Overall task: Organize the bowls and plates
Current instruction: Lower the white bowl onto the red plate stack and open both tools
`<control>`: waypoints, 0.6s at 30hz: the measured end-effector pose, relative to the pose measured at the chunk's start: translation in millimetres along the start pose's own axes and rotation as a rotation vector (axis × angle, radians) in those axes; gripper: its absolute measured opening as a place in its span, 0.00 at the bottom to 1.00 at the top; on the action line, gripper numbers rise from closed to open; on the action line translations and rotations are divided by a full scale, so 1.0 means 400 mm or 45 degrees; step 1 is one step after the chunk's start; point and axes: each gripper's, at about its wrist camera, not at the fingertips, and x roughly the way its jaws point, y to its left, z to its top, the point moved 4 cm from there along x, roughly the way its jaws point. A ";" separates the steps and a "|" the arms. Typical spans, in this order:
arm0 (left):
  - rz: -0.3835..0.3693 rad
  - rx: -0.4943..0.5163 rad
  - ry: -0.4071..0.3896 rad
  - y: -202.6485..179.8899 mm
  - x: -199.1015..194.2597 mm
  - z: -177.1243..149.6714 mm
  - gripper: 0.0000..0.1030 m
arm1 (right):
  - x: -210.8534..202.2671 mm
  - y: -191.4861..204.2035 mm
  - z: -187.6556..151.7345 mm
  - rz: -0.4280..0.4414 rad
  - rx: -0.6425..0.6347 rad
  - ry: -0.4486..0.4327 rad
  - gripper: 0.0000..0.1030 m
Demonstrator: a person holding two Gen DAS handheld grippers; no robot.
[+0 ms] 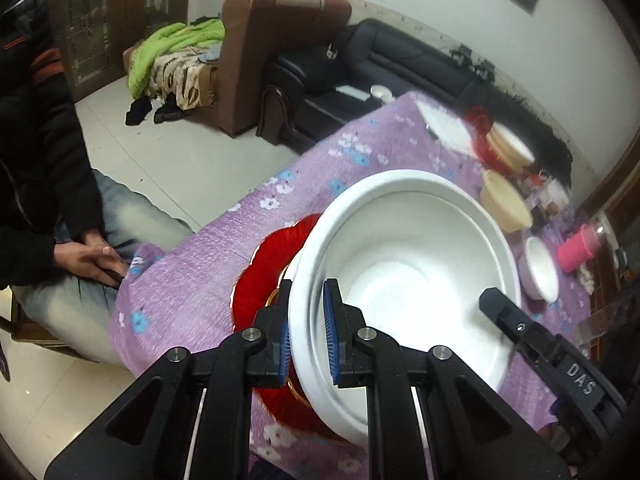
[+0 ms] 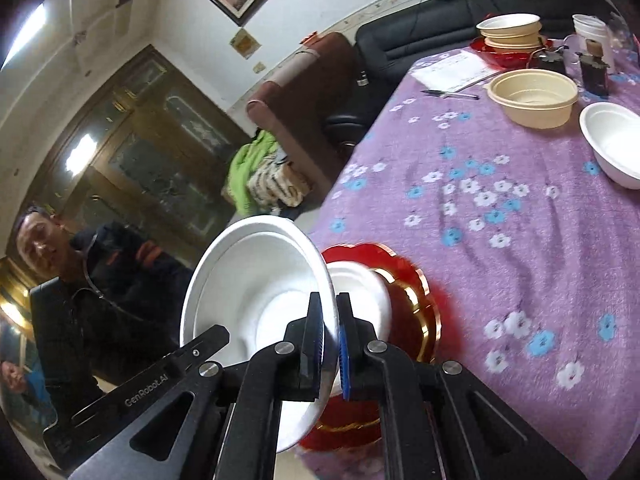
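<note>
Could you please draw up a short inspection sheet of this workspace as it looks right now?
Surface: table under a purple floral cloth.
Job's things: large white bowl held tilted by both grippers above red gold-rimmed plates; tan bowl; small white bowl; stacked tan bowls on a red plate.
Clutter: papers, pen, pink cup, dark bottle.
Grippers: left gripper and right gripper each shut on the bowl's rim.
Cables: nothing seen on the table.
Surroundings: seated man, black sofa, brown armchair.
</note>
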 end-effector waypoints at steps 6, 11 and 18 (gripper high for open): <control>0.016 0.011 0.059 0.031 0.075 -0.005 0.12 | 0.081 -0.023 0.000 -0.077 -0.022 0.055 0.06; -0.011 0.000 0.091 0.051 0.100 -0.015 0.28 | 0.122 -0.046 -0.017 -0.124 -0.029 0.080 0.10; 0.041 0.044 -0.005 0.077 0.043 -0.003 0.28 | 0.079 -0.067 0.000 -0.053 0.002 0.051 0.28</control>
